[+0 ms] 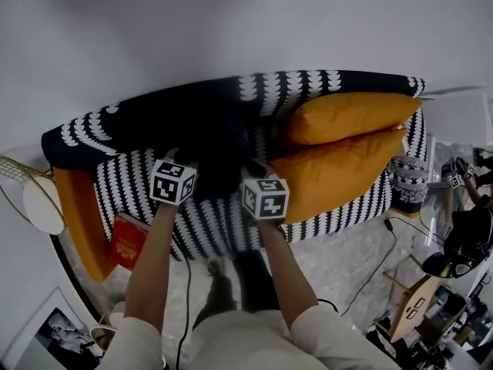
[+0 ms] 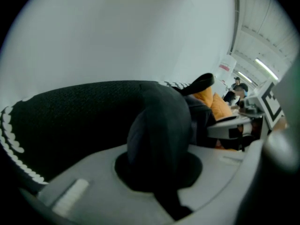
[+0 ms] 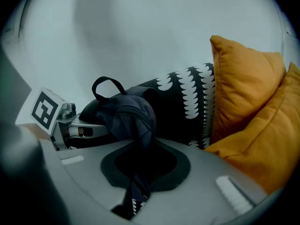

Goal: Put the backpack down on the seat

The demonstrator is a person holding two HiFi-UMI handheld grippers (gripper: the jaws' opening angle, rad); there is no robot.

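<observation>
The left claw point(image 2: 158, 175) was squeezed tight on a fold of the black backpack point(image 1: 219, 149). The right claw point(image 3: 139, 172) was pinched shut on another bit of the same bag. The backpack was between the two claws, over the seat of the black-and-white sofa point(image 1: 131, 177) and close to its back, but I could not tell if it rested on the seat, and two orange cushions point(image 1: 347, 118) lay just to its right.
</observation>
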